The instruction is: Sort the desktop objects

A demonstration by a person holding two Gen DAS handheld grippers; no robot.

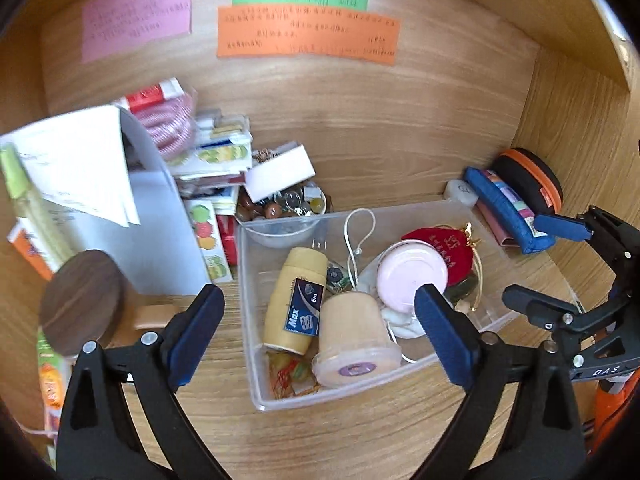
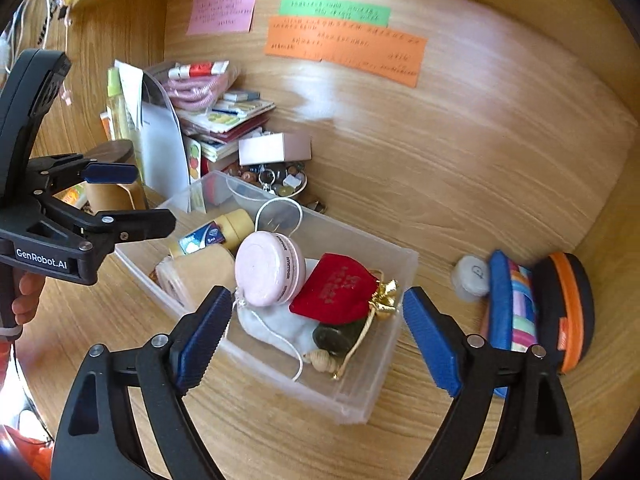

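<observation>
Clear plastic walled the bin (image 2: 384, 280) in front of me, already heaped with small things. My right gripper (image 2: 316, 330) stood wide open and held nothing; the bin's near end sat between its fingers, with a red pouch (image 2: 334, 294) dead ahead at twelve o'clock and a pink round case (image 2: 266, 270) at eleven. My left gripper (image 1: 320, 326) was also spread wide and empty, with a tan cup (image 1: 354, 334) lying on its side between its fingers at twelve. Outside the bin, a blue pencil case (image 2: 506, 312) lay at two o'clock from my right fingers, its long axis running away from me, just beside the orange-rimmed black case (image 2: 568, 312). My right gripper was plainly nearer to it, so I judged that side should take it next.
</observation>
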